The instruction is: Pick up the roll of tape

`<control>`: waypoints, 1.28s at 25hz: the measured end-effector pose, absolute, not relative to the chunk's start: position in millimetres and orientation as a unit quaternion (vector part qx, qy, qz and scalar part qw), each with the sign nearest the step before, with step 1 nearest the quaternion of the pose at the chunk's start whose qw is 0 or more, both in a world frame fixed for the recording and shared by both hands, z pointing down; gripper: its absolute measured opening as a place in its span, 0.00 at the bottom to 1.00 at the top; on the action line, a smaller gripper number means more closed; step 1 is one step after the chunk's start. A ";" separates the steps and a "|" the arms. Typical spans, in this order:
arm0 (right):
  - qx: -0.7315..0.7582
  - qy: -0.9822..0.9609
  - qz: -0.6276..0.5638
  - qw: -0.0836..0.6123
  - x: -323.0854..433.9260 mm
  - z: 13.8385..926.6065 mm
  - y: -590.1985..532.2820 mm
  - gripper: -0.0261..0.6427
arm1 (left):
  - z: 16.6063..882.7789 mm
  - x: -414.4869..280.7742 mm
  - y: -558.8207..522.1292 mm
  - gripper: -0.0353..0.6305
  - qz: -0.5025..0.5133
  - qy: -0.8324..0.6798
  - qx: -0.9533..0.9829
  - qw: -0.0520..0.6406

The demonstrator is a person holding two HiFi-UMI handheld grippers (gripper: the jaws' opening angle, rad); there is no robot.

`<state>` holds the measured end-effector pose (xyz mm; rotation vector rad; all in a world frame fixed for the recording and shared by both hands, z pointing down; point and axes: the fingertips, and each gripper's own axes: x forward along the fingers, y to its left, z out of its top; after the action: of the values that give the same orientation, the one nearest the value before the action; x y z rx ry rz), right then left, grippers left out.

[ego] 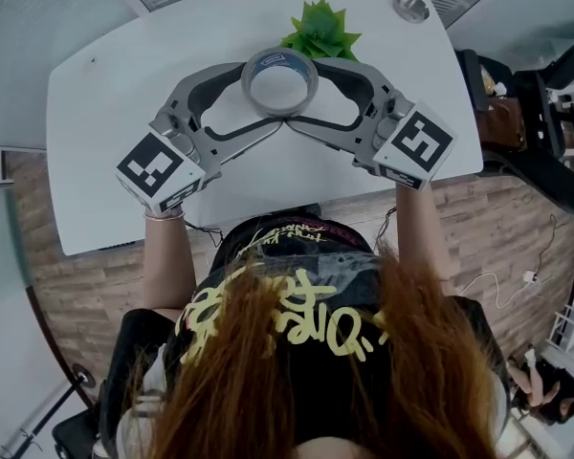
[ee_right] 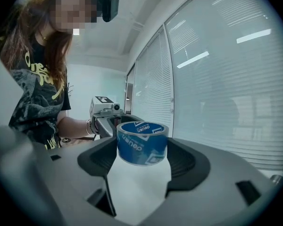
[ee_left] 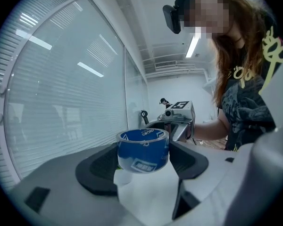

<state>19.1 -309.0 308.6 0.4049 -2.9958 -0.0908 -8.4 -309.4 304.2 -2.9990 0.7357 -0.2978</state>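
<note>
— Left gripper (ee_left: 142, 158), right gripper (ee_right: 142, 153): what state?
— Both clenched on the blue roll of tape (ego: 279, 56), held above the white table (ego: 105, 113).
— Anything hidden?
— The green plant (ego: 320, 29) had its base behind the roll.

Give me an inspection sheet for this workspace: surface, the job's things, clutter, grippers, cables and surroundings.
Surface: white table with rounded corners.
Job's things: blue roll of tape, held between both grippers, seemingly clear of the table.
Clutter: green plant behind the roll; round metal cap near the far right corner.
Grippers: left gripper and right gripper face each other, each with its fingers closed on the roll.
Cables: white cable on the floor at right; dark cables below the table's near edge.
Surroundings: wood floor; window blinds.
</note>
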 end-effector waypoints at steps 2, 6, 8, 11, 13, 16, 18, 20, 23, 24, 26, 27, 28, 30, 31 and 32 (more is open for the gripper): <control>0.135 -0.989 -0.031 0.051 19.3 302.8 -308.6 0.53 | 298.1 -8.4 -309.0 0.56 -0.091 0.237 -0.967 0.024; 0.135 -0.989 -0.034 0.039 19.6 293.2 -307.0 0.53 | 288.6 -8.9 -307.4 0.56 -0.082 0.237 -0.968 0.030; 0.136 -0.990 -0.035 0.031 19.4 288.7 -306.4 0.53 | 284.2 -9.7 -306.8 0.56 -0.075 0.237 -0.968 0.031; 0.137 -0.990 -0.037 0.027 19.4 284.4 -306.8 0.53 | 279.9 -10.0 -307.3 0.56 -0.072 0.237 -0.968 0.034; 0.138 -0.990 -0.037 0.024 19.6 282.0 -306.8 0.53 | 277.5 -9.8 -307.4 0.56 -0.070 0.237 -0.968 0.033; 0.139 -0.989 -0.037 0.021 19.7 277.5 -305.2 0.53 | 273.1 -10.1 -305.8 0.56 -0.063 0.236 -0.969 0.032; 0.140 -0.989 -0.039 0.021 19.7 275.3 -304.7 0.53 | 271.0 -10.3 -305.4 0.56 -0.060 0.236 -0.969 0.033; 0.141 -0.989 -0.040 0.021 19.3 274.7 -304.7 0.53 | 270.3 -10.7 -305.3 0.56 -0.060 0.236 -0.969 0.035; 0.142 -0.989 -0.038 0.017 19.6 273.3 -304.3 0.53 | 269.0 -10.8 -305.0 0.56 -0.056 0.235 -0.970 0.033; 0.142 -0.989 -0.037 0.016 19.8 272.6 -304.3 0.53 | 268.4 -10.8 -305.0 0.56 -0.054 0.234 -0.970 0.033; 0.143 -0.989 -0.036 0.015 20.2 272.3 -304.7 0.53 | 268.0 -10.6 -305.4 0.56 -0.053 0.234 -0.970 0.032; 0.144 -0.989 -0.036 0.016 20.5 272.5 -305.1 0.53 | 268.2 -10.3 -305.8 0.56 -0.053 0.234 -0.970 0.032; 0.144 -0.989 -0.036 0.017 20.8 272.7 -305.4 0.53 | 268.3 -10.0 -306.1 0.56 -0.054 0.233 -0.970 0.032; 0.144 -0.989 -0.036 0.017 21.1 272.8 -305.6 0.53 | 268.5 -9.7 -306.4 0.56 -0.053 0.233 -0.970 0.033; 0.144 -0.989 -0.036 0.017 21.0 272.9 -305.6 0.53 | 268.6 -9.8 -306.4 0.56 -0.053 0.233 -0.970 0.033; 0.145 -0.989 -0.036 0.017 20.8 272.9 -305.6 0.53 | 268.6 -9.9 -306.4 0.56 -0.053 0.233 -0.970 0.033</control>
<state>20.8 -305.6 272.9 0.4494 -3.0729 -0.1131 -9.9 -306.4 268.6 -2.9858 0.7170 -0.1629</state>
